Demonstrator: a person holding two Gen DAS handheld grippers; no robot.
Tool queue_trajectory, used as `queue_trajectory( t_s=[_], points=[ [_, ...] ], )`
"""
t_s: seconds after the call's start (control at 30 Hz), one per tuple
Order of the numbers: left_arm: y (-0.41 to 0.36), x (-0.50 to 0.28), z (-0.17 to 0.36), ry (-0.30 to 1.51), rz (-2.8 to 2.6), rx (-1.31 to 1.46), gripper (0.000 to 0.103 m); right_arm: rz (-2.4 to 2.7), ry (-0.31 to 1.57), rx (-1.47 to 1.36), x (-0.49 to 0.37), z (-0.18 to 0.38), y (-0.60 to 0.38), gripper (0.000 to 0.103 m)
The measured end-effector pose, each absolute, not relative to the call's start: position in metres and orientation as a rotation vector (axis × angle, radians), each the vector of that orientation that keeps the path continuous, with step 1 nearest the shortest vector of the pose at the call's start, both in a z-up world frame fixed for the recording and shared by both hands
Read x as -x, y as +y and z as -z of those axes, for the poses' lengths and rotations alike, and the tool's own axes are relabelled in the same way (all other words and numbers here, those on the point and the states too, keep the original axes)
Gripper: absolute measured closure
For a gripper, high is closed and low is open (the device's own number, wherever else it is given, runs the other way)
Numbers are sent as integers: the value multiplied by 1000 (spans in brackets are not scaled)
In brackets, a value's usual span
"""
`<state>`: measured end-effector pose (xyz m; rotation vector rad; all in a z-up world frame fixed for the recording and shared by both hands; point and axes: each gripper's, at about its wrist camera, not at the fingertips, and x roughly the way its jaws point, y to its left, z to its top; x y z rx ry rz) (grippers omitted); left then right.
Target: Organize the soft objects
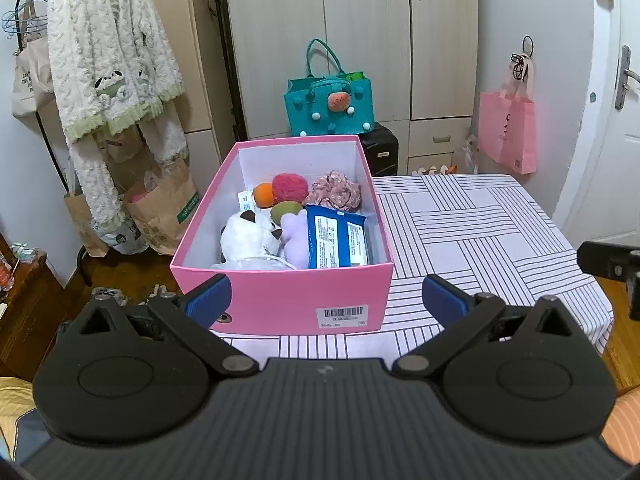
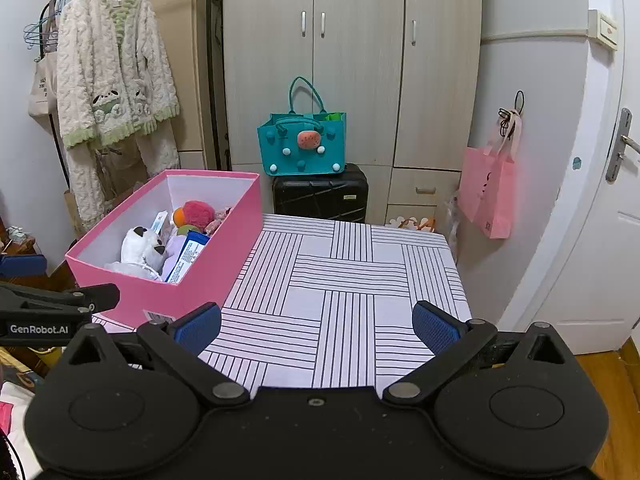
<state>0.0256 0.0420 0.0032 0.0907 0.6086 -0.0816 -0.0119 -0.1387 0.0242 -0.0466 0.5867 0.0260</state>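
Both sets of jaws stand wide apart with nothing between the blue pads. From its own camera, the left gripper [image 1: 326, 298] hangs just in front of the pink box [image 1: 280, 300], and the right gripper [image 2: 316, 328] hovers over the bare striped cloth of the tabletop [image 2: 348, 280].

That box sits on the left part of the tabletop, lid off, white inside. In it lie a white plush toy [image 1: 246, 238], a lilac plush [image 1: 294, 236], a blue packet [image 1: 338, 240], an orange ball [image 1: 263, 195], a red fuzzy ball [image 1: 290, 187], a green-brown ball [image 1: 285, 211] and a floral scrunchie [image 1: 336, 190], all packed close and touching. A barcode label [image 1: 342, 315] is stuck on the near wall of the box; its print is too small to read.

Behind the tabletop stands a beige wardrobe [image 2: 352, 60]. A teal felt bag [image 2: 302, 146] rests on a black suitcase [image 2: 320, 196] against it. A fluffy white robe [image 2: 116, 76] with green trim hangs on a rack at the left, with paper bags [image 1: 160, 208] on the wooden floor below. A pink tote [image 2: 490, 188] hangs on the right wall, next to a white door [image 2: 600, 200].

The right wrist view shows the left gripper's side, which reads "GenRobot.AI".
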Motion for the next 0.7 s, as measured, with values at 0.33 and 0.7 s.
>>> queue_trajectory(
  t_s=[0.33, 0.7],
  points=[
    [41, -23, -1, 591, 72, -85, 0, 31, 567, 79, 14, -21, -138, 0],
    [37, -18, -1, 569, 80, -89, 0, 27, 554, 83, 18, -19, -137, 0]
  ],
)
